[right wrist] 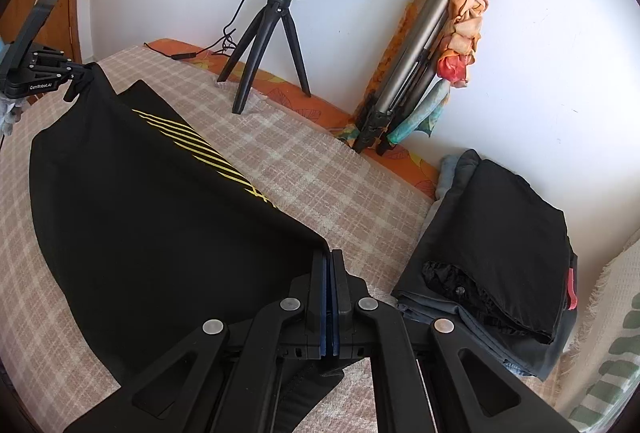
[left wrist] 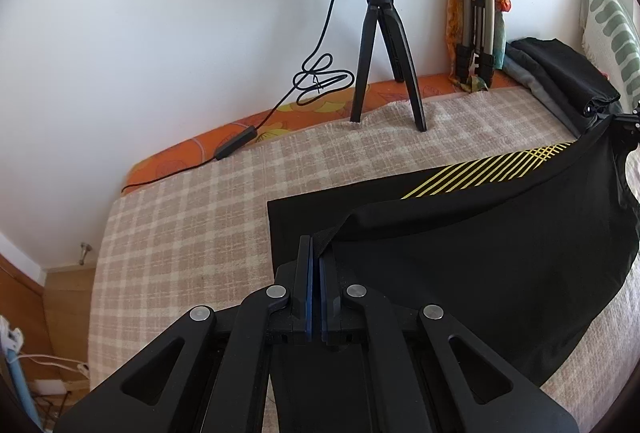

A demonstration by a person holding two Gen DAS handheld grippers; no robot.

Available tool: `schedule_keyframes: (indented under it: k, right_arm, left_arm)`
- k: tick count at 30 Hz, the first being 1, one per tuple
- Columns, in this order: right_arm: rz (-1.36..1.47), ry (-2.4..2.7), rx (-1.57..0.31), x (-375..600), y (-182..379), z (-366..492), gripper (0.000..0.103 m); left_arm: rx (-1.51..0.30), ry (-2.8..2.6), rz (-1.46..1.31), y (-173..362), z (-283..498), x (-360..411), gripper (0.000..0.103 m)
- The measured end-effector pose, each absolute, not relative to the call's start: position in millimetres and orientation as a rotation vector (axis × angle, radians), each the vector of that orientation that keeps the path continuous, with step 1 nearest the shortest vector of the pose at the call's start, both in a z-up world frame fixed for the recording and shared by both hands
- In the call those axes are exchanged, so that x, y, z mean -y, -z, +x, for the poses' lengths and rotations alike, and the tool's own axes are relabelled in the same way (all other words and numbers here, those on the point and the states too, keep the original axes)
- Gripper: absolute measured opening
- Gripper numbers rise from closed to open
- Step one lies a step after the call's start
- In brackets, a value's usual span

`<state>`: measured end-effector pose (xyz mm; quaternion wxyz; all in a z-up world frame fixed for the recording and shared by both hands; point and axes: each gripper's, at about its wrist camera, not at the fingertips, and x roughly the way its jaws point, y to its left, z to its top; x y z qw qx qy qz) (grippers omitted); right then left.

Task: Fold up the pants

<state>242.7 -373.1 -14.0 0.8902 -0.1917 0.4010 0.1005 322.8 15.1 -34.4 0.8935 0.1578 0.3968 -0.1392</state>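
Observation:
Black pants (left wrist: 480,257) with yellow diagonal stripes (left wrist: 492,169) lie partly on the checked bed cover, one layer lifted and stretched between both grippers. My left gripper (left wrist: 316,245) is shut on one corner of the fabric. My right gripper (right wrist: 330,257) is shut on the other corner of the pants (right wrist: 152,217). The right gripper shows at the right edge of the left wrist view (left wrist: 624,121); the left gripper shows at the left edge of the right wrist view (right wrist: 76,77). The lifted layer hangs above a lower layer that lies flat.
A ring light on a black tripod (left wrist: 384,45) stands on the bed by the wall, its cable (left wrist: 316,77) trailing left. A folded tripod wrapped in cloth (right wrist: 424,61) leans on the wall. A pile of dark folded clothes (right wrist: 504,245) lies right. The bed edge (left wrist: 100,273) is left.

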Motion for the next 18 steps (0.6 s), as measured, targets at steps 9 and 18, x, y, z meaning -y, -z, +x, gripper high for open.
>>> schedule_keyframes:
  k: [9, 18]
  right_arm:
    - [-0.425, -0.207, -0.926, 376.0, 60.6, 285.5, 0.0]
    - [-0.431, -0.198, -0.971, 379.8, 79.1, 301.8, 0.0]
  left_arm:
    - [-0.918, 0.279, 0.373, 72.4, 361.8, 2.0, 0.001]
    - [-0.923, 0.233, 0.445, 88.0, 384.6, 16.7, 0.006]
